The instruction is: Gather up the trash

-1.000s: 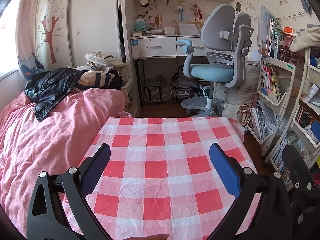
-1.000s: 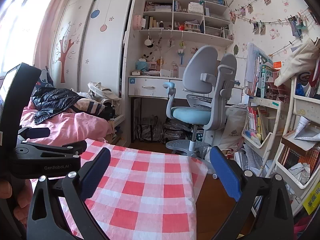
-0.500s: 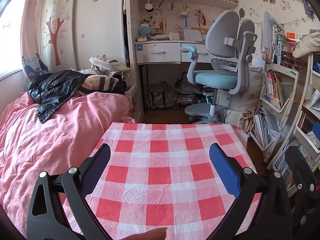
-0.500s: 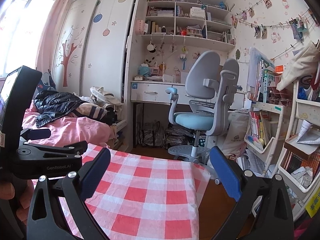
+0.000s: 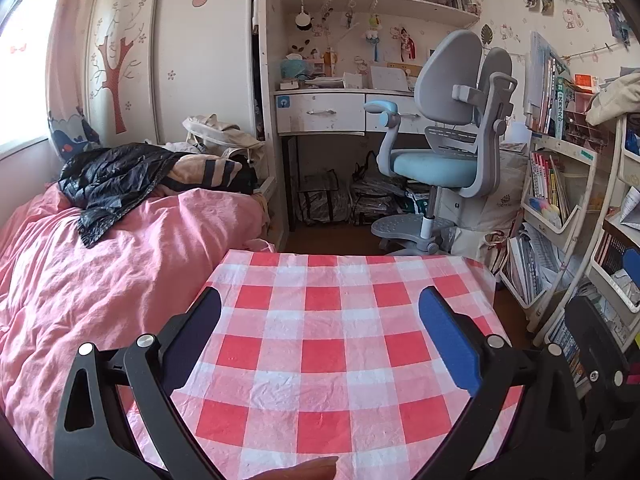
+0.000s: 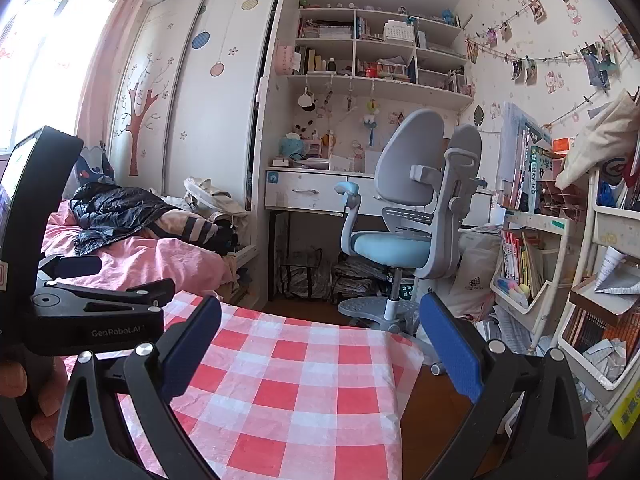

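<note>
My left gripper (image 5: 320,328) is open above a table covered with a red-and-white checked cloth (image 5: 324,356); nothing lies between its blue pads. My right gripper (image 6: 320,344) is open too, over the cloth's right edge (image 6: 304,384), and holds nothing. The left gripper's black body (image 6: 92,320) shows at the left of the right wrist view, with a hand (image 6: 24,392) on it. No piece of trash shows on the cloth. Crumpled paper (image 6: 604,354) sits in a white shelf bin at the far right.
A bed with a pink cover (image 5: 100,280) and a black jacket (image 5: 116,176) lies left of the table. A grey and blue desk chair (image 5: 448,152) stands before a white desk (image 5: 320,112). Bookshelves (image 5: 560,200) line the right side, across a strip of wooden floor (image 6: 436,412).
Both cameras have tilted up and drawn back a little, so more of the wall shelves shows and the cloth sits lower. Both grippers stayed open and empty.
</note>
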Demonstrator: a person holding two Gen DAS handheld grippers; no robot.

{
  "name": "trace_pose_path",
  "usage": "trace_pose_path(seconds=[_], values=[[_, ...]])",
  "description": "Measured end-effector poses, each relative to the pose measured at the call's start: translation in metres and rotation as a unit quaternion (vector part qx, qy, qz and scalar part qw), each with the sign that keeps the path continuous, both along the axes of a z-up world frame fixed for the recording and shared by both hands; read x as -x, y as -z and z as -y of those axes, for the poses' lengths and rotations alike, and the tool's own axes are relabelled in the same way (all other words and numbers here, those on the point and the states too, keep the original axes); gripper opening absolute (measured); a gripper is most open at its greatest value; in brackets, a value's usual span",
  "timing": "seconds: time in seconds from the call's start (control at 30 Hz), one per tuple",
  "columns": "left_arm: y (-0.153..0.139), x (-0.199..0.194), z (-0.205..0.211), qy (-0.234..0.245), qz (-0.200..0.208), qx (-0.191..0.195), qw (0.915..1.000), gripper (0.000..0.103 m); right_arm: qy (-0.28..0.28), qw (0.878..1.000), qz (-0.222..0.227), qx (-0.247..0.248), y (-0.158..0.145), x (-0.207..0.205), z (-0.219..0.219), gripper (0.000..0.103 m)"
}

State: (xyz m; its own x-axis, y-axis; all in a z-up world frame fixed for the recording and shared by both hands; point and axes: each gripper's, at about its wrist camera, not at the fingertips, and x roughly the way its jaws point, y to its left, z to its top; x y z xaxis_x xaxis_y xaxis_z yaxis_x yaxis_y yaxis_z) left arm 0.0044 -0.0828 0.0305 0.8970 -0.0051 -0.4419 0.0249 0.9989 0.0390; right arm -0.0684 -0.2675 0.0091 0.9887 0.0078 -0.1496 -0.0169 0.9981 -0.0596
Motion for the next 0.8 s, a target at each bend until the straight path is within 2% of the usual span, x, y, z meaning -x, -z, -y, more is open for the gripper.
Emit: trace_pose_path(seconds=[0.8], values=[[-0.003,0.014,-0.036,-0.013,0.004,0.026,0.9996,0.096,-0.021,1.000,-0.017,0.017,0.004,0.000,-0.028,0.095]])
